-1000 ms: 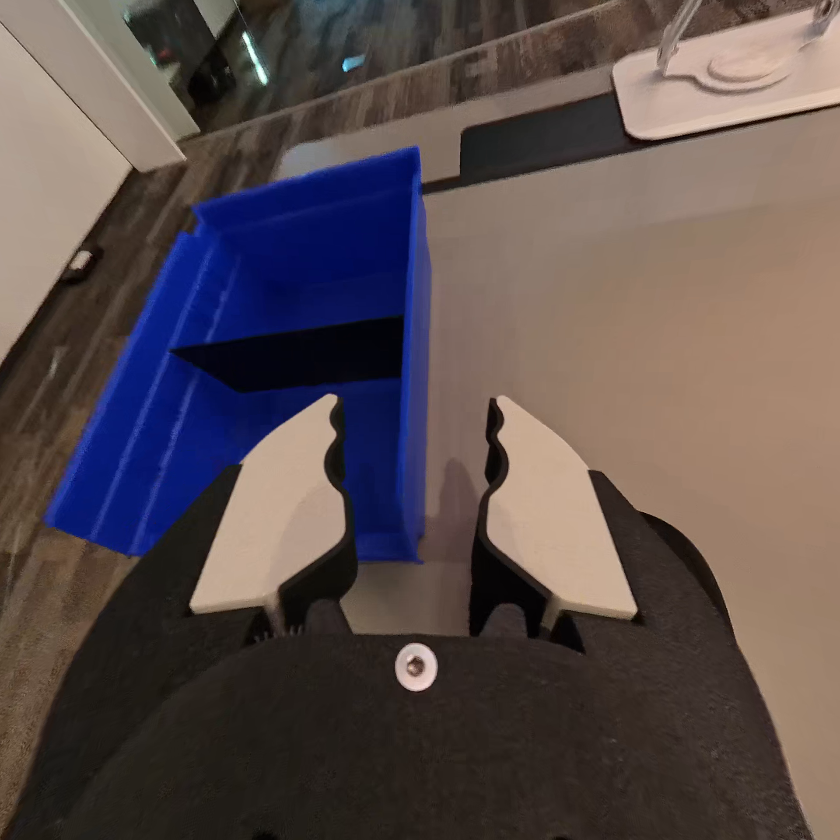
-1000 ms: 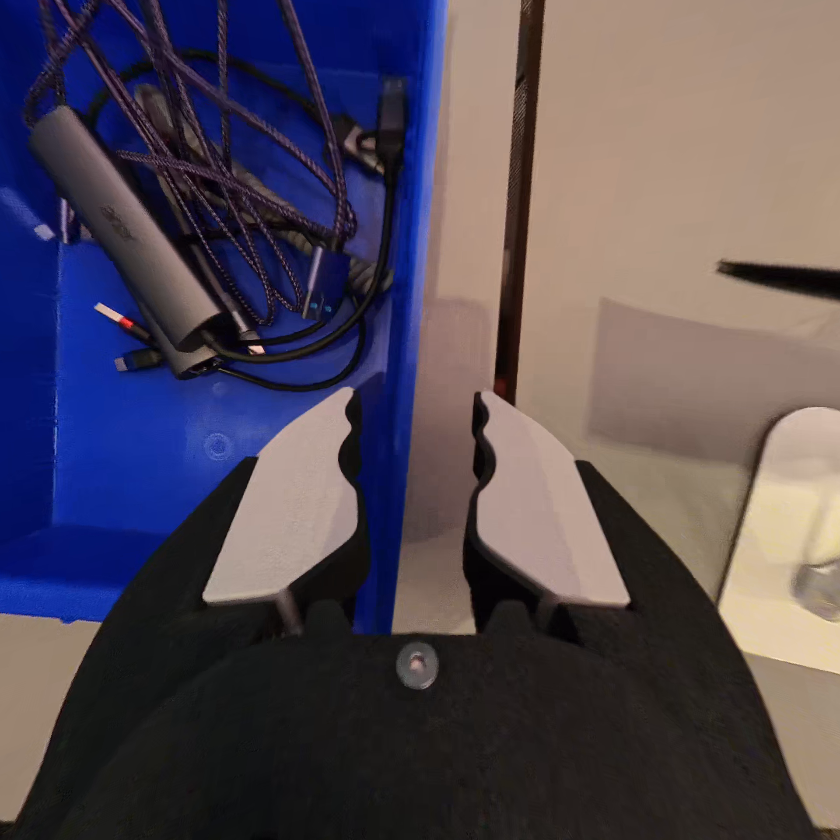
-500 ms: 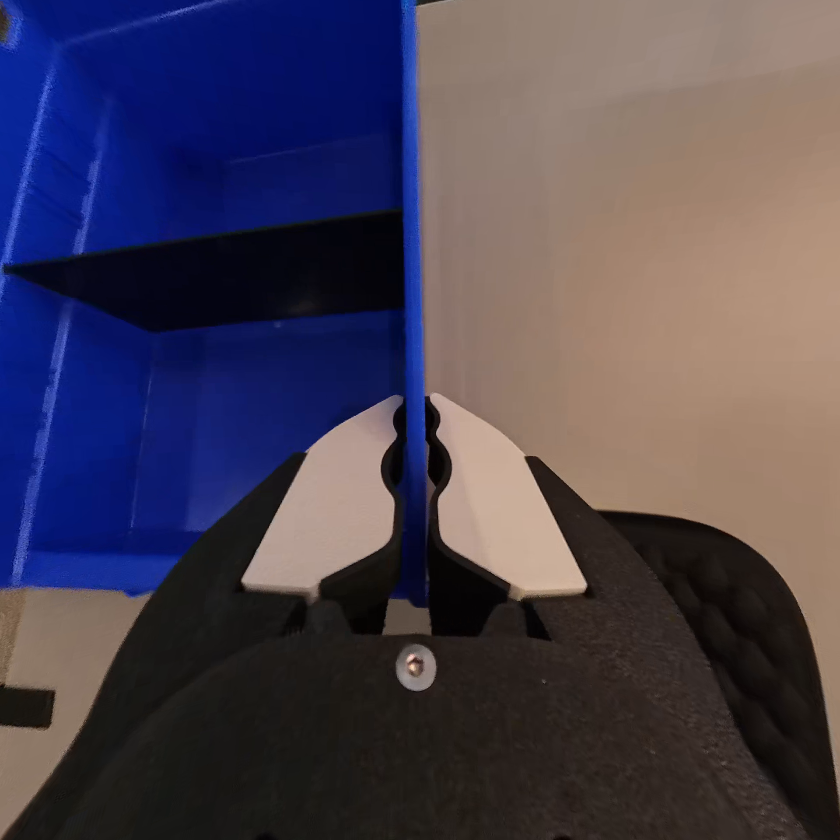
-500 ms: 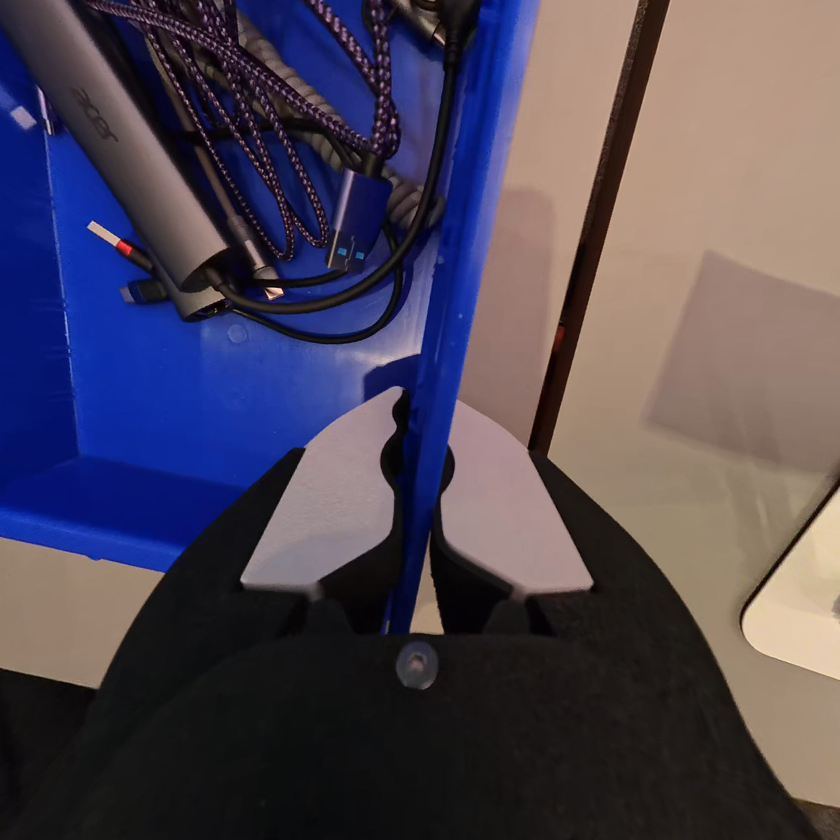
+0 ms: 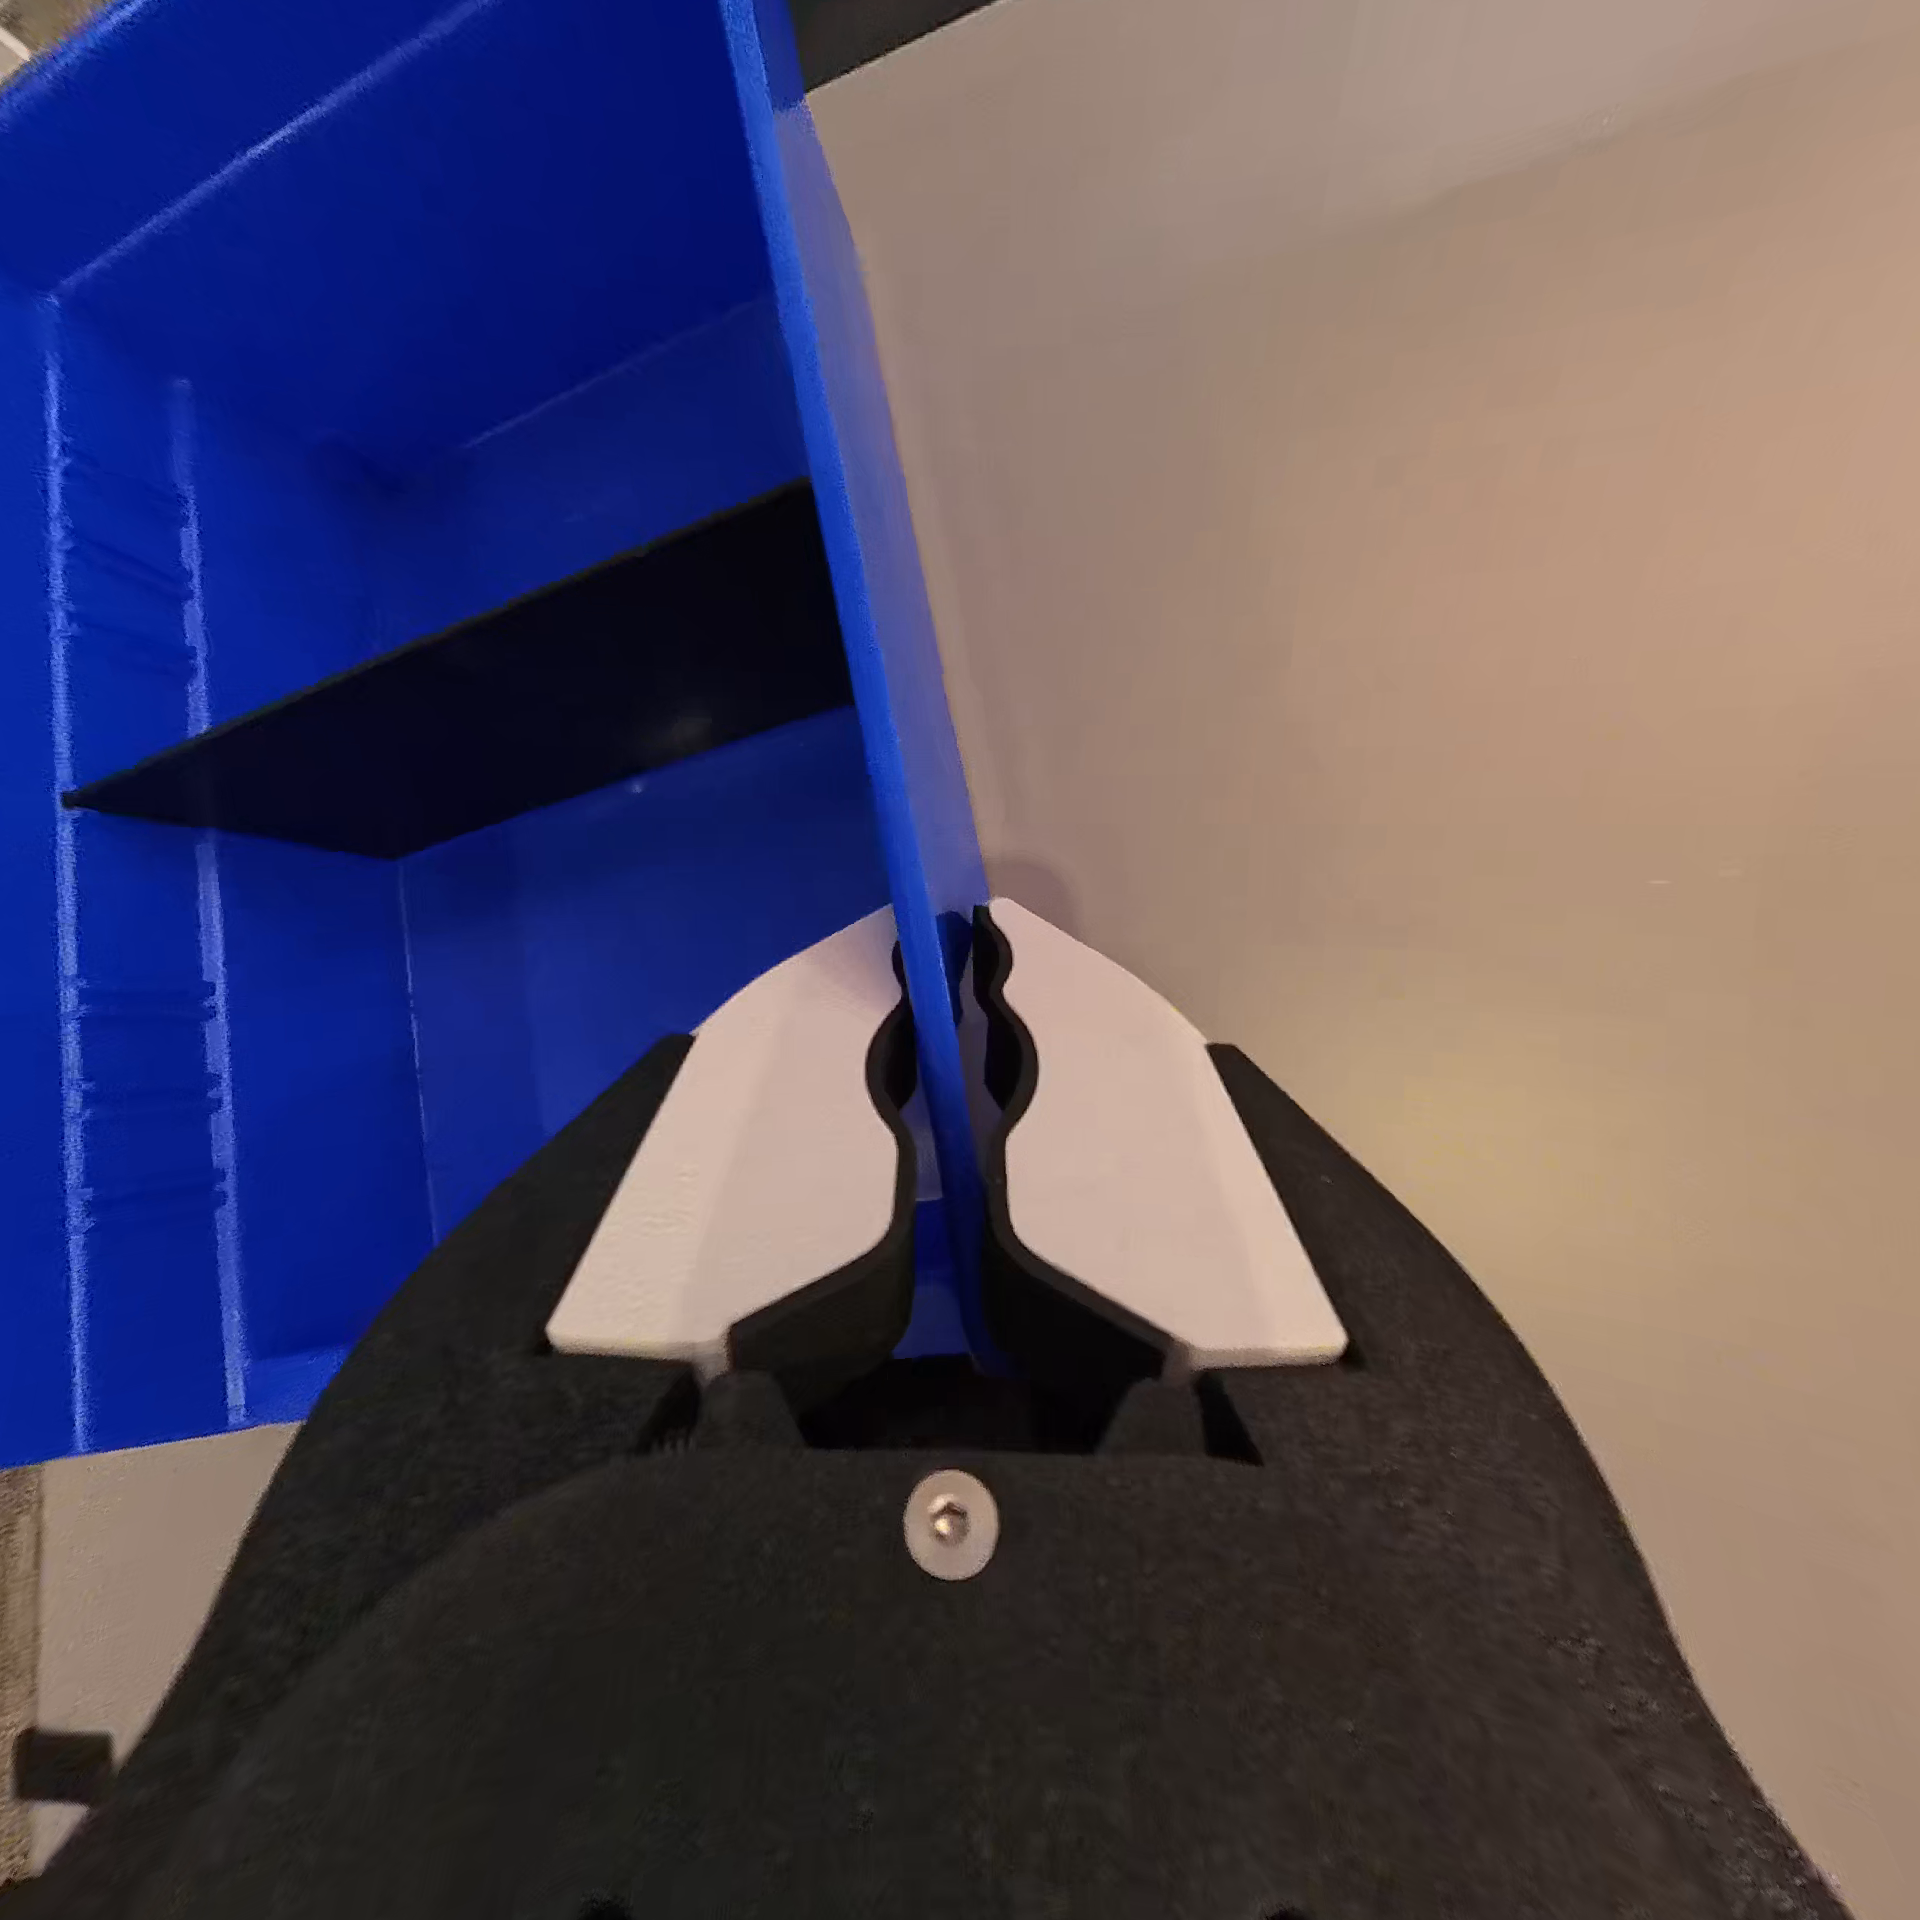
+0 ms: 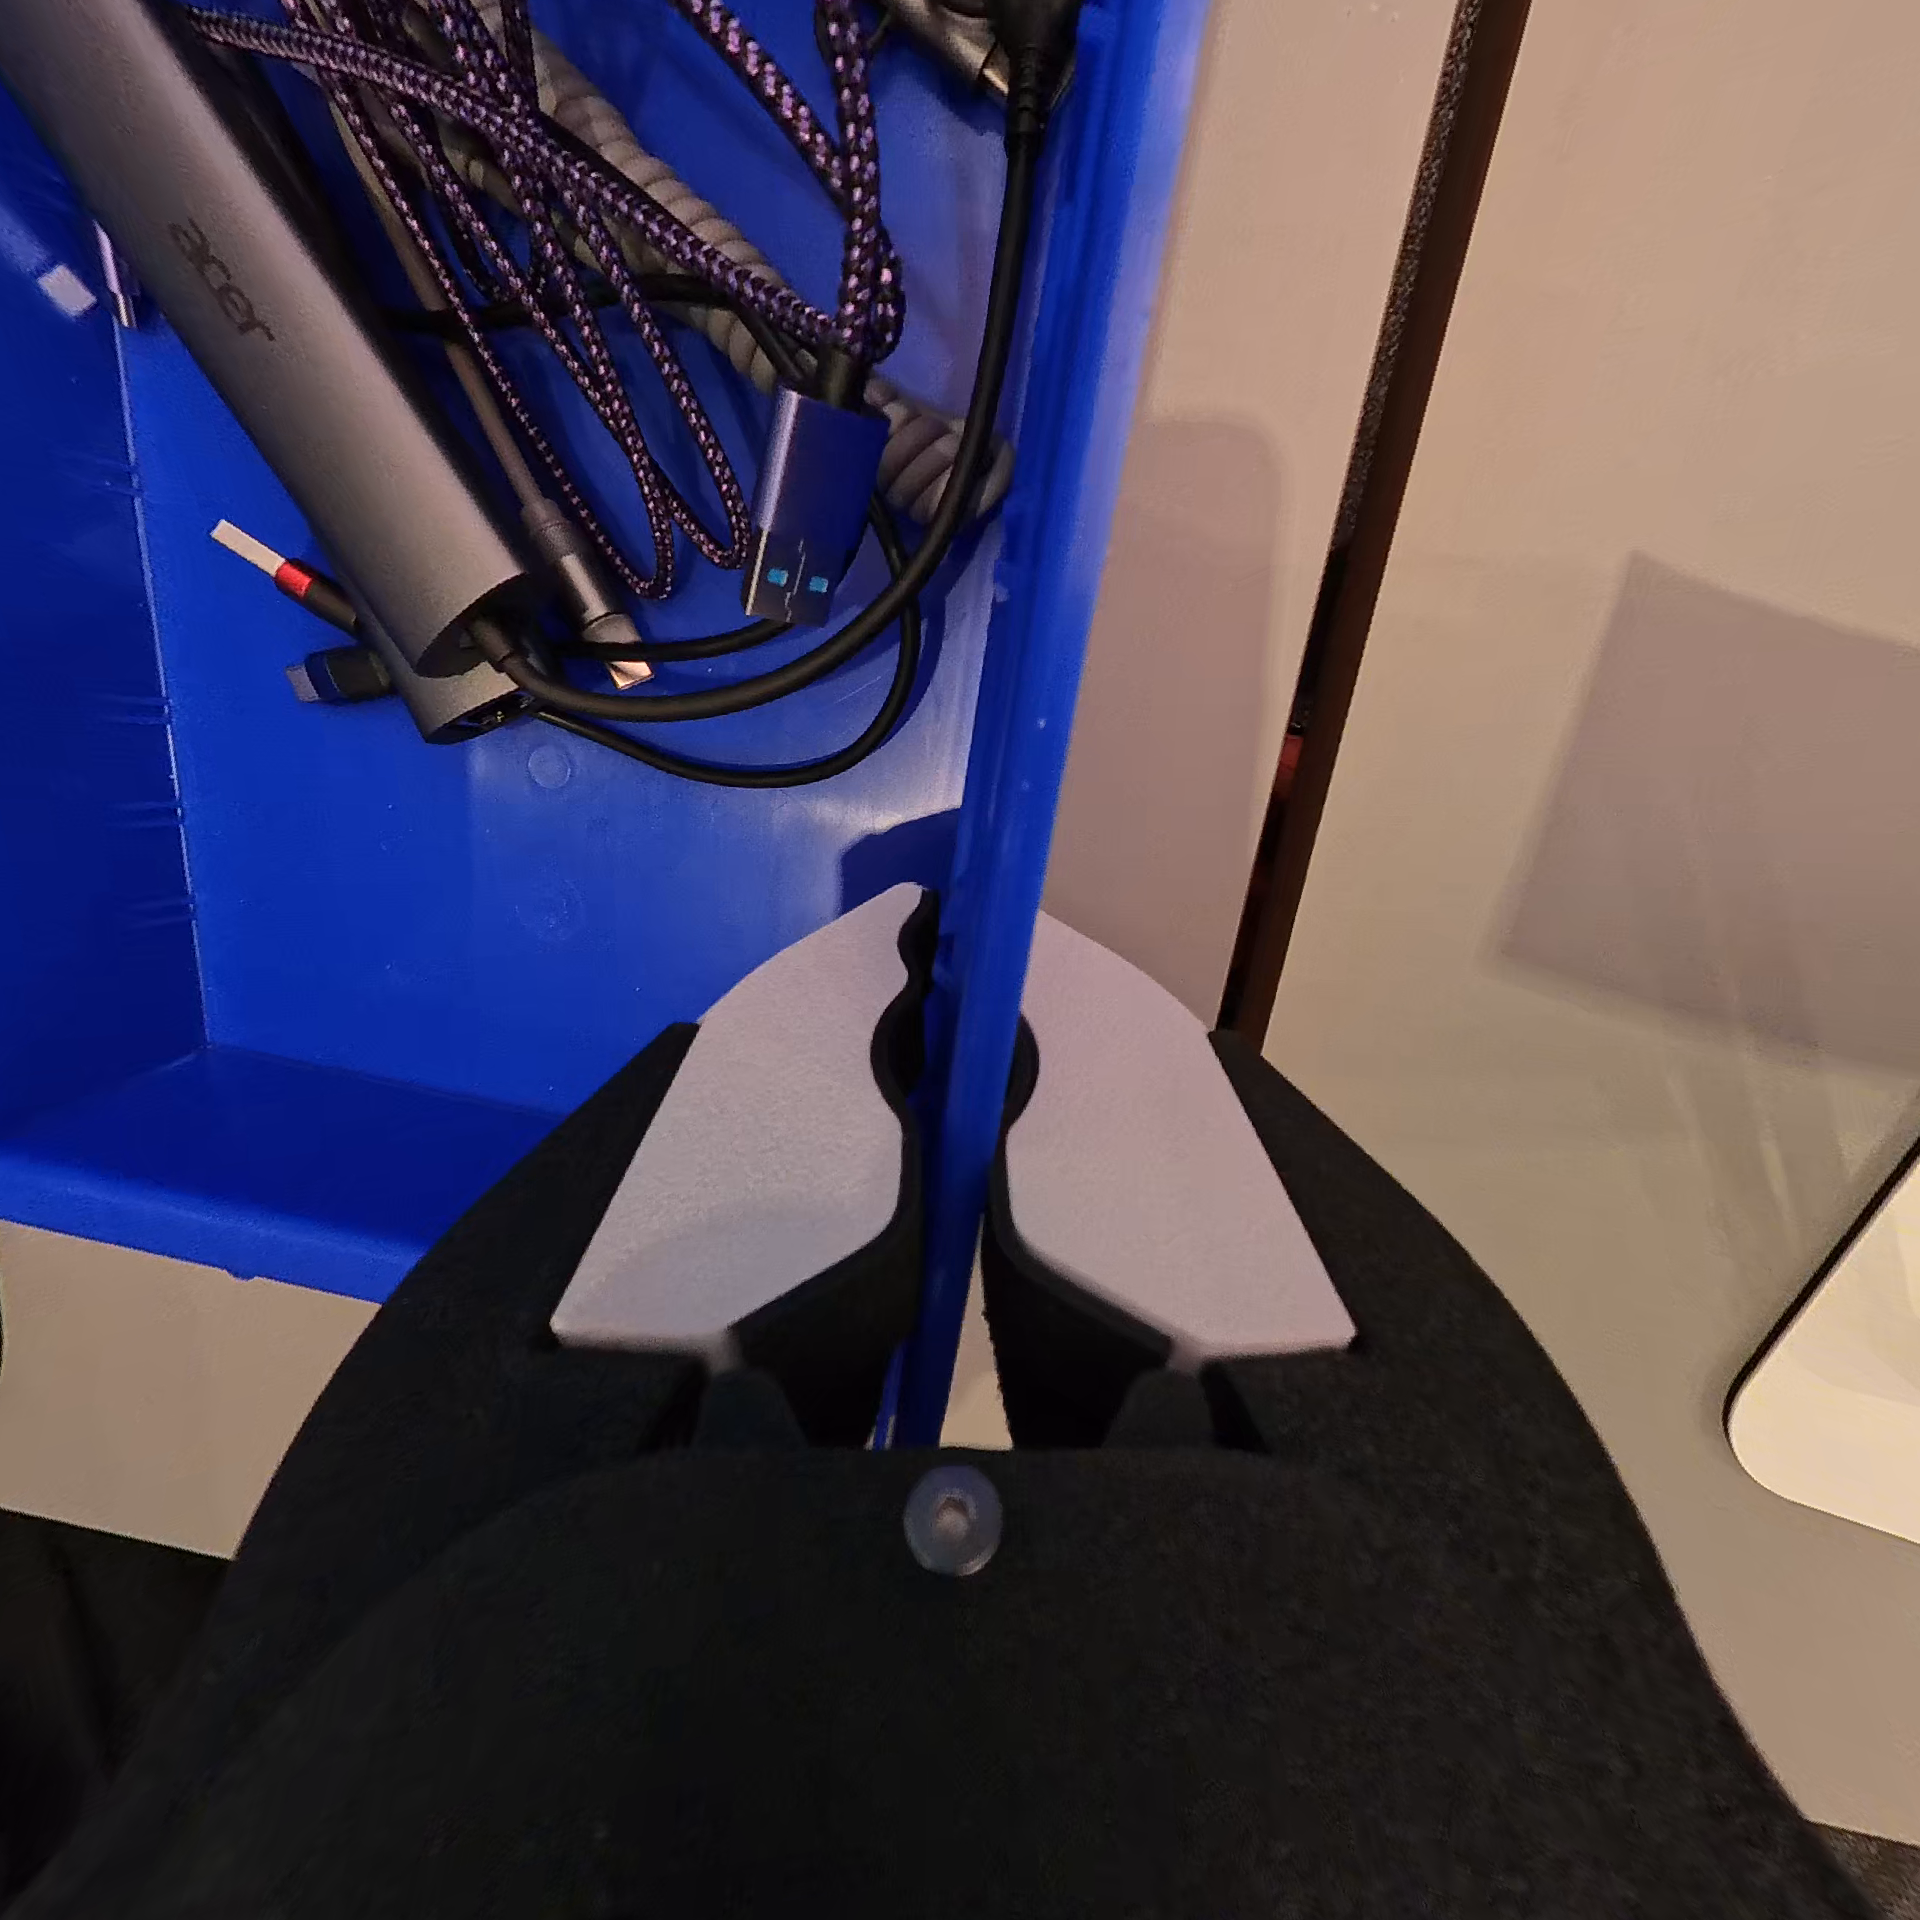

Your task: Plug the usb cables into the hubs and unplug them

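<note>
**A:** Where did things stand with the two tools?

**B:** Both were pinching the same blue bin by one side wall. The left tool (image 5: 935, 920) had its fingers pressed onto the wall (image 5: 831, 582) near an empty end, past a black divider (image 5: 468, 727). The right tool (image 6: 971, 914) clamped the wall (image 6: 1023, 675) beside the loaded compartment.

**A:** And the task's things?

**B:** All in that compartment: a grey hub (image 6: 291, 353), a purple braided cable (image 6: 582, 208) with its blue-tipped plug (image 6: 805, 499) lying loose, black leads (image 6: 831, 675) looped under it. Nothing looked plugged by the tools yet.

**A:** What could have gone wrong?

**B:** I judged the wall thin and the bin tilted in the left view. A pull on one wall alone could twist it out of the fingers, or tip it so the tangle slid and knotted further. Uneven motion between the hands would flex the plastic.

**A:** Room to move?

**B:** The tabletop (image 5: 1455, 727) right of the bin looked bare. In the right view a dark seam (image 6: 1382, 520) ran close alongside, and a white base (image 6: 1849, 1371) sat further right. The near edge was close too.
</note>
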